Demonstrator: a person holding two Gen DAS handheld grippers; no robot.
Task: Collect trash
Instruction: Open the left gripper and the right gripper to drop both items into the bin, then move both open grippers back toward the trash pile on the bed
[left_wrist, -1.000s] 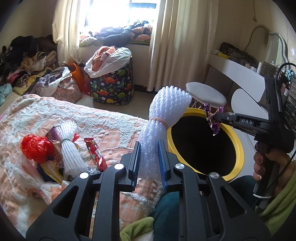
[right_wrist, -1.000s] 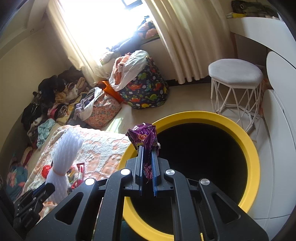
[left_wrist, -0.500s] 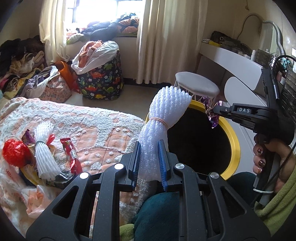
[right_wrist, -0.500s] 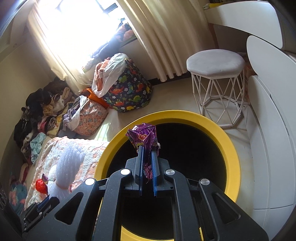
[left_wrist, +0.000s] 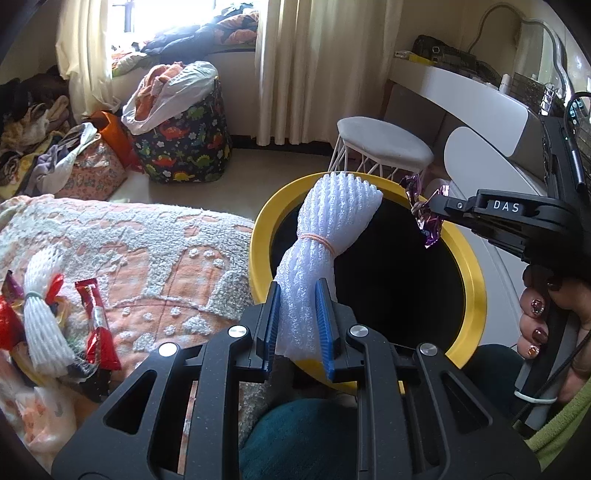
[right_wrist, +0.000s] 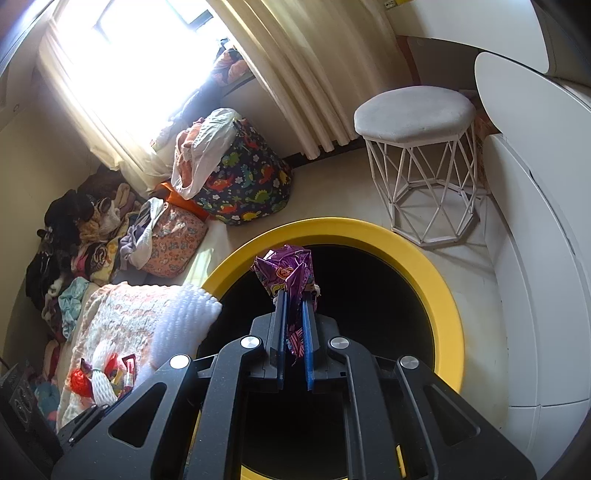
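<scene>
Above the yellow-rimmed bin (left_wrist: 469, 266), the left gripper (left_wrist: 298, 314) pinches a white foam net bundle (left_wrist: 325, 236) at its 9 o'clock edge while the right gripper (right_wrist: 294, 325) clamps a purple wrapper (right_wrist: 288, 273) over the opening.

We saw the white foam net bundle (left_wrist: 325, 236), rubber-banded, upright over the yellow-rimmed bin (left_wrist: 471, 291); crumpled purple wrapper (right_wrist: 290, 271) above its black opening; more wrappers (left_wrist: 96, 325) on the bed.

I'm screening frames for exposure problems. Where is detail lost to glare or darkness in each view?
Right wrist view: the window is blown out white, washing the curtain edges. Both views: the inside of the yellow-rimmed bin is plain black, nothing readable. Left wrist view: the window glares less; fisheye bends the edges.
</scene>
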